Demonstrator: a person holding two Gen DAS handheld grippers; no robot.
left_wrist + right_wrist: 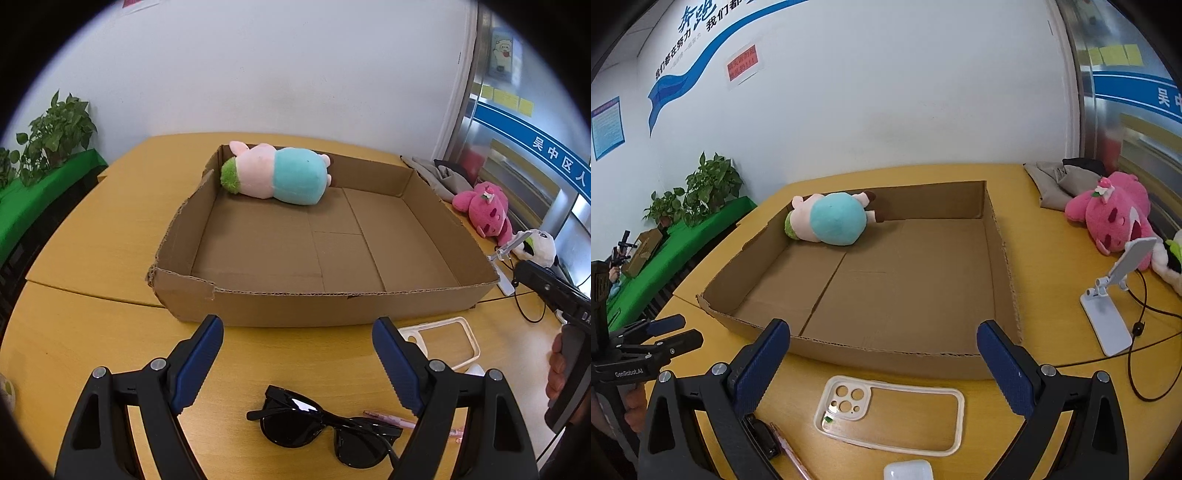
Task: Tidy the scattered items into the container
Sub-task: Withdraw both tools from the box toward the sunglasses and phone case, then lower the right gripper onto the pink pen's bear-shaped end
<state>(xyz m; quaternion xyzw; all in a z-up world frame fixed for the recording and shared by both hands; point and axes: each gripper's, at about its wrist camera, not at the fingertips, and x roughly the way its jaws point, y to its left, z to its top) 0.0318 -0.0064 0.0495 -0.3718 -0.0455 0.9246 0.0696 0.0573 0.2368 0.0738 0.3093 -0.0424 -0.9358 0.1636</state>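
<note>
1. Our left gripper hangs with jaws apart, empty, over black plastic sunglasses and a thin pink pen.
2. Our right gripper, also spread and empty, hovers above a clear rectangular phone case; a white earbud case lies nearer.
3. Beyond both sits the shallow brown cardboard tray, with a pink-and-teal plush toy lying in its far left corner.

The left gripper, at the left edge of the right wrist view, bears the white brand "GenRobot.AI". On the far white wall, blue characters read "奔跑" and "我们都在努力". The blue band on the glass at right shows "吴中区人". The red notice is too blurred to read.
</note>
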